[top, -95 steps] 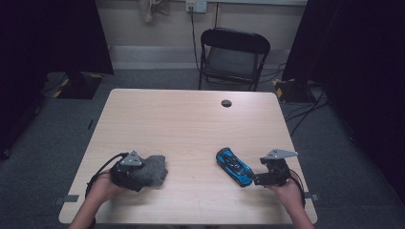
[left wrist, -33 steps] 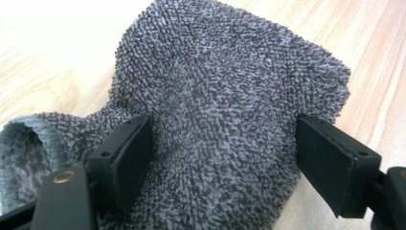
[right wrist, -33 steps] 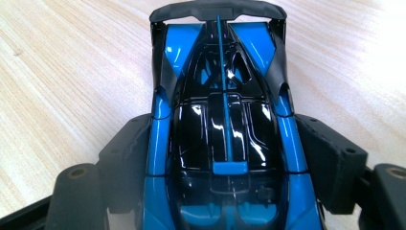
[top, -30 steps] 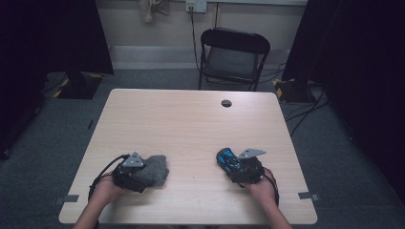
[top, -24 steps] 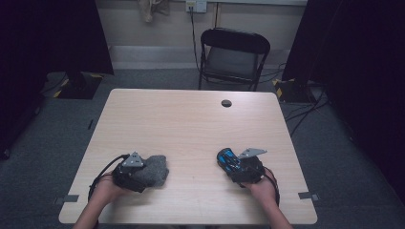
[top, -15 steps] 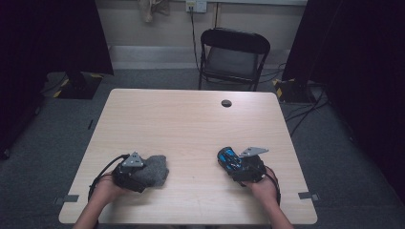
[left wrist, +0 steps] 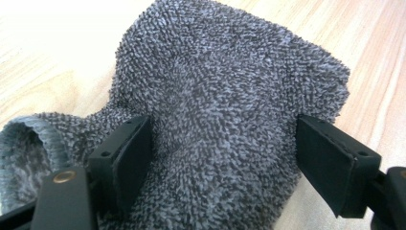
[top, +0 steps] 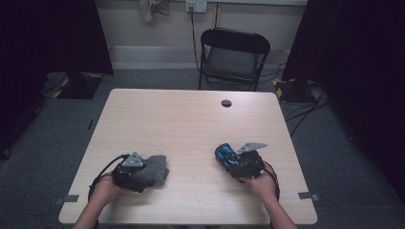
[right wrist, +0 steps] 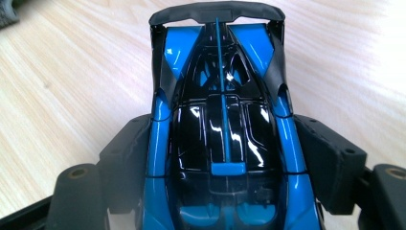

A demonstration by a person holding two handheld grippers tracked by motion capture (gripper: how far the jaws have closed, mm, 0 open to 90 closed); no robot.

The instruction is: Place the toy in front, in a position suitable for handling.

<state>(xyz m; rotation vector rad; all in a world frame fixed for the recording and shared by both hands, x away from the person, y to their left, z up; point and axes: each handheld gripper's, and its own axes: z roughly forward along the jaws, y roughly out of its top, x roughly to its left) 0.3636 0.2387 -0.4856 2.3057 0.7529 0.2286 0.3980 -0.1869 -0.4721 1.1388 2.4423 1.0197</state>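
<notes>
A grey terry cloth (top: 157, 168) lies bunched near the table's front left. My left gripper (top: 145, 172) points right into it. In the left gripper view both black pads (left wrist: 129, 148) press the cloth (left wrist: 225, 81), which is pinched narrower between them. A blue and black toy car (top: 222, 153) sits at the front right, tail toward the table's middle. My right gripper (top: 232, 161) is shut on it. In the right gripper view the gripper (right wrist: 222, 158) clasps the car (right wrist: 220, 72) at both flanks, rear wing pointing away.
The light wooden table (top: 191, 119) has a small dark round disc (top: 226, 103) near its far edge. A black folding chair (top: 234, 52) stands behind the table. Cables trail from both grippers toward the front edge.
Since the oldest frame my right gripper has moved left from the table's right edge onto the car. Over the last second it barely shifted. The left gripper and cloth stayed put.
</notes>
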